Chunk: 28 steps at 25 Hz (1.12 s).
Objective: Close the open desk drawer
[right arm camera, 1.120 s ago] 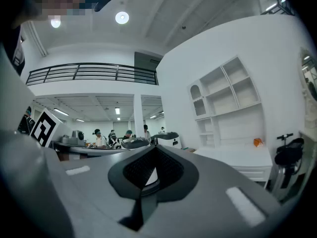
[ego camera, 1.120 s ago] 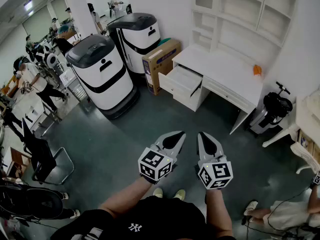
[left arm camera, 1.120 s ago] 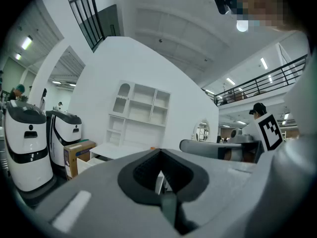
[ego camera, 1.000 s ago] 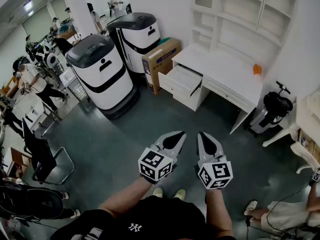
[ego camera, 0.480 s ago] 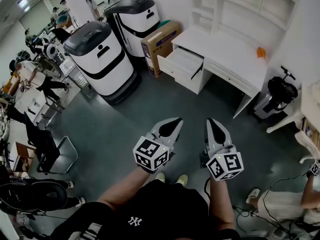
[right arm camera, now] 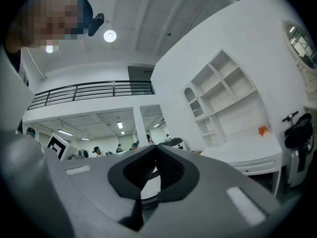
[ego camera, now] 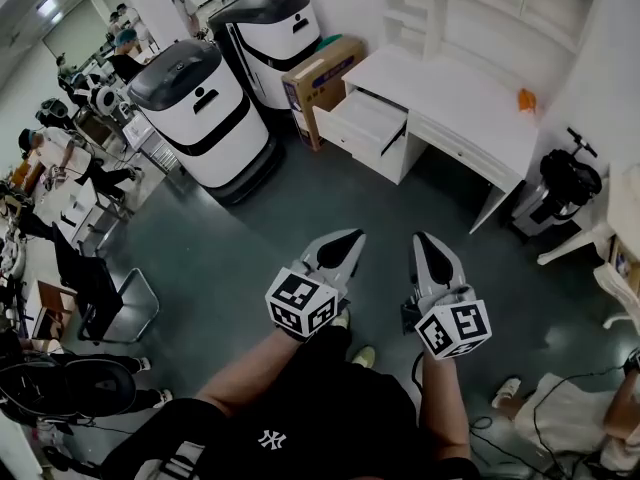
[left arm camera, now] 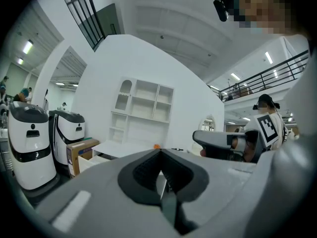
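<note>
The white desk with shelves above it stands at the far right wall. Its upper left drawer is pulled out and looks empty. Both grippers hang in mid-air over the dark floor, well short of the desk. My left gripper is shut with nothing in it and points toward the drawer. My right gripper is also shut and empty. In the left gripper view the desk and the open drawer show far beyond the left gripper. The right gripper view shows the desk at the right.
Two large white-and-black machines and a cardboard box stand left of the drawer. A small orange object lies on the desk. A black wheeled device sits at its right, a chair at the left.
The person has stepped a little toward the desk. The two grippers have spread slightly apart, the right one shifting right. Both stay shut.
</note>
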Tool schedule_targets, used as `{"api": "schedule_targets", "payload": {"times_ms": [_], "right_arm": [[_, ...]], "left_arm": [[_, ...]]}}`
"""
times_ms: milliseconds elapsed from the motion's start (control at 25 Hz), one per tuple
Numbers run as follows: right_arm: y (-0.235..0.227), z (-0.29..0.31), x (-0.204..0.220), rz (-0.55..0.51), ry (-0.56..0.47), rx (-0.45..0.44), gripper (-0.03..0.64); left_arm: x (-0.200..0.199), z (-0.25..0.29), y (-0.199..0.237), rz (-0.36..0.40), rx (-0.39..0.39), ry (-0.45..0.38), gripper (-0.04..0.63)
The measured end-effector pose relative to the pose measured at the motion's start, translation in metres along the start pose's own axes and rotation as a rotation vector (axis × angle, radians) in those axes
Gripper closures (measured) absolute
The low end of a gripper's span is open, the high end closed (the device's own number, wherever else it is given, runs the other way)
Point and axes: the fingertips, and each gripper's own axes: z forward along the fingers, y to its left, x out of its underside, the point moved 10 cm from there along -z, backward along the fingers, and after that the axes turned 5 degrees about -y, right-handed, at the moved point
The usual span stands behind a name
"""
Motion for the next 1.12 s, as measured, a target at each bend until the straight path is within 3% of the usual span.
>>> {"api": "schedule_targets", "payload": {"times_ms": [440, 720, 1120], "right_arm": [[-0.041, 0.062, 0.013, -0.065, 0.079, 0.034, 0.595], [-0.08, 0.152, 0.031, -0.067, 0.097, 0.029, 0.594], [-0.129, 0.285, 0.052, -0.063, 0.152, 0.087, 0.594]], "left_arm": [[0.008, 0.061, 0.044, 0.002, 0.006, 0.012, 0.594], [0.011, 0.122, 0.12, 0.012, 0.001, 0.02, 0.594], [0.015, 0.213, 0.244, 0.006, 0.029, 0.061, 0.594]]}}
